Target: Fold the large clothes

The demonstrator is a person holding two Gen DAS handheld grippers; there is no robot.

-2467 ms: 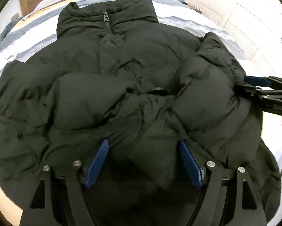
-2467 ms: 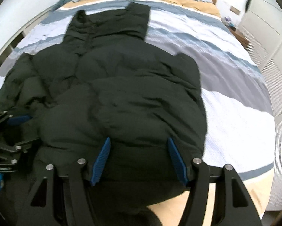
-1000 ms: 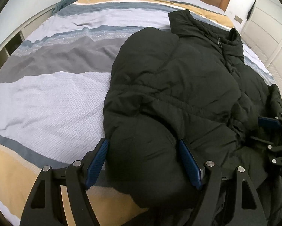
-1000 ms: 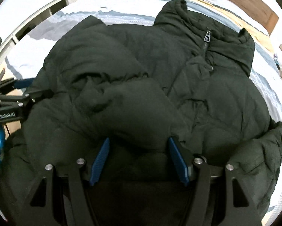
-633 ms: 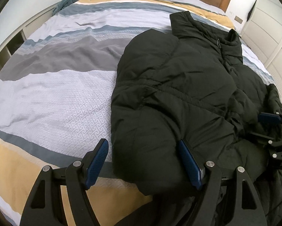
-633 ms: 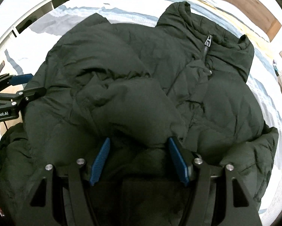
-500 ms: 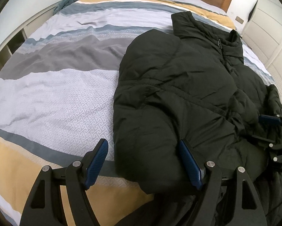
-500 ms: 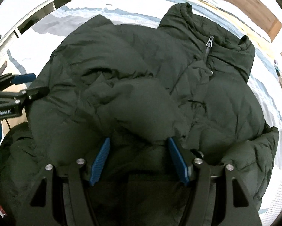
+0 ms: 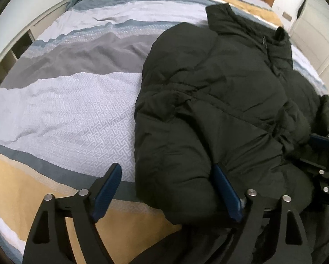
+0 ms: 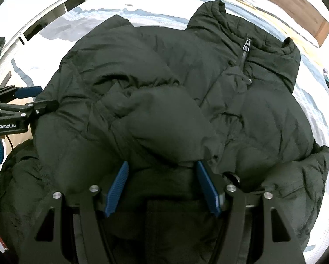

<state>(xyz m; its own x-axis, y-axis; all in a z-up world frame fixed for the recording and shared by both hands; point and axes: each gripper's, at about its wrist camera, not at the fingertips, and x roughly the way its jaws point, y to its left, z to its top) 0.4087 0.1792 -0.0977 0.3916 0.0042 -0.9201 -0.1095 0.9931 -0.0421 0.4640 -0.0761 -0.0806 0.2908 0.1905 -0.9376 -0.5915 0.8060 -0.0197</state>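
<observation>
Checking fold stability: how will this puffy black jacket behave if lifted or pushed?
The jacket looks thick and quilted, so probably floppy yet springy; folds may puff open. Its bulk suggests lightness for size. The smooth shell may slide on the bedspread.

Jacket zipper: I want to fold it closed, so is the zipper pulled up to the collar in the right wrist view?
Yes, the zipper pull sits at the collar of the jacket.

Black quilted puffer jacket (image 9: 219, 101) lying front-up on a striped bed, on the right part of the cover in the left wrist view. Stand-up collar at the far end; zipper pull (image 10: 246, 44) closed up near the collar. One sleeve (image 10: 155, 118) is folded across the chest. Hem nearest the cameras.
</observation>
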